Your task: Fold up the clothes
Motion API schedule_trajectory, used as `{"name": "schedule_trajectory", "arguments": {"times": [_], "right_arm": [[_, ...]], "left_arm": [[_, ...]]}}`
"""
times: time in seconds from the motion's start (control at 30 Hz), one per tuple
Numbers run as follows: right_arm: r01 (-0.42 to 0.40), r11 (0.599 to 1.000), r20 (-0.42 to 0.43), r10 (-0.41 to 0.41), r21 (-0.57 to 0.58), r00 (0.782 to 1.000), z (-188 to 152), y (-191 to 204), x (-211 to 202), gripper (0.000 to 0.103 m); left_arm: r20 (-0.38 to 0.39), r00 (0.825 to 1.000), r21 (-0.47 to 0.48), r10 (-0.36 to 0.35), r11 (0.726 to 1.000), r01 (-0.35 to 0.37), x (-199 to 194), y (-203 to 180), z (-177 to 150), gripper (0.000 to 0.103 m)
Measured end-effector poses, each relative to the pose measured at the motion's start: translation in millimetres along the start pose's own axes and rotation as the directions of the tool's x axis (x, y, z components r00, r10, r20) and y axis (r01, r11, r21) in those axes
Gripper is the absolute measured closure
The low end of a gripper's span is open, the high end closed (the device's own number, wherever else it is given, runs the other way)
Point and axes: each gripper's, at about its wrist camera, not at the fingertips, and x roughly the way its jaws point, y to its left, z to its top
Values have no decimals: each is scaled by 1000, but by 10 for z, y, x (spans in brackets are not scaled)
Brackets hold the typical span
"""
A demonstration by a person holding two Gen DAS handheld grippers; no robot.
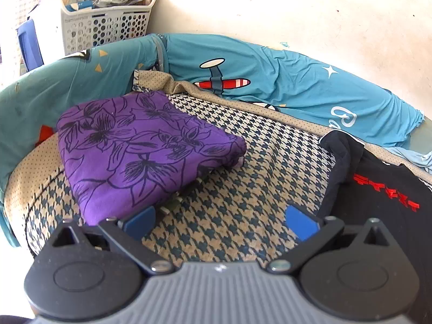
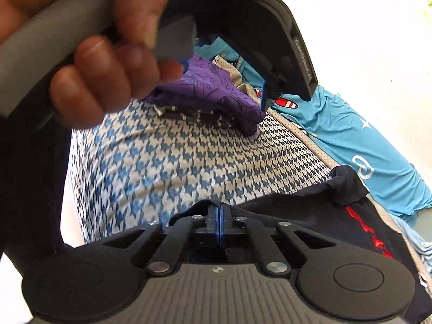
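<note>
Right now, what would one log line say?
left hand-held gripper: open, empty | right hand-held gripper: shut on black garment | purple garment: folded

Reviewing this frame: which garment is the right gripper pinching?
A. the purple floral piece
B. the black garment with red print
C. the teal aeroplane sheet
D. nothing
B: in the right wrist view the right gripper has its blue pads pressed together on the edge of the black garment.

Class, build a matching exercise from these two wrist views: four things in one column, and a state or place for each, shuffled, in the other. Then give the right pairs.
1. purple floral garment
2. black garment
3. left gripper
4. laundry basket

A. open, holding nothing
B. pinched at its edge by the right gripper
C. folded on the houndstooth cover
D. against the wall behind the bedding

Pairs: 1-C, 2-B, 3-A, 4-D
</note>
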Motion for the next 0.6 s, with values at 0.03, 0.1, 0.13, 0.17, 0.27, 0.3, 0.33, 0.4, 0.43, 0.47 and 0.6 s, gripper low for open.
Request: {"name": "schedule_trajectory", "arguments": {"times": [0.03,0.1,0.13,0.17,0.27,0.3,0.33,0.4,0.43,0.47,0.6], "right_arm": [[-7,1000,1,7,9,1000,25,-6,9,101],[-22,999,4,22,26,1000,75,-17,28,101],[-30,999,-2,30,22,1000,70,-3,38,101],[-38,999,-13,38,10,999,48,24,48,101],[-49,998,-38,47,-36,998,-17,114,50,100],[-54,997,-42,52,-47,998,-34,135,29,100],[-61,997,-46,58,-55,997,-48,153,4,100],[-72,995,-52,69,-64,996,-67,185,-58,100],[-74,995,-50,71,-68,996,-76,200,-94,100],[-76,995,-46,73,-71,996,-81,205,-128,100],[-67,996,-33,65,-62,997,-63,165,-208,100]], "left_arm": [[-7,1000,-3,-2,1000,2,11,5,-4,0],[-15,1000,-2,-7,1000,7,26,-1,-18,0],[-15,1000,3,-8,1000,8,27,-11,-21,0],[-15,1000,7,-8,1000,8,29,-20,-25,0],[-16,1000,6,-11,1000,11,33,-25,-28,0],[-16,1000,1,-11,1000,11,36,-21,-31,0],[-15,1000,-3,-9,1000,9,34,-17,-39,0],[-15,1000,-11,-5,1000,5,31,-5,-38,0],[-15,1000,-14,-5,1000,5,31,-1,-39,0],[-15,1000,-15,-6,1000,6,30,0,-41,0],[-8,1000,-14,-4,1000,4,8,-1,-30,0]]}}
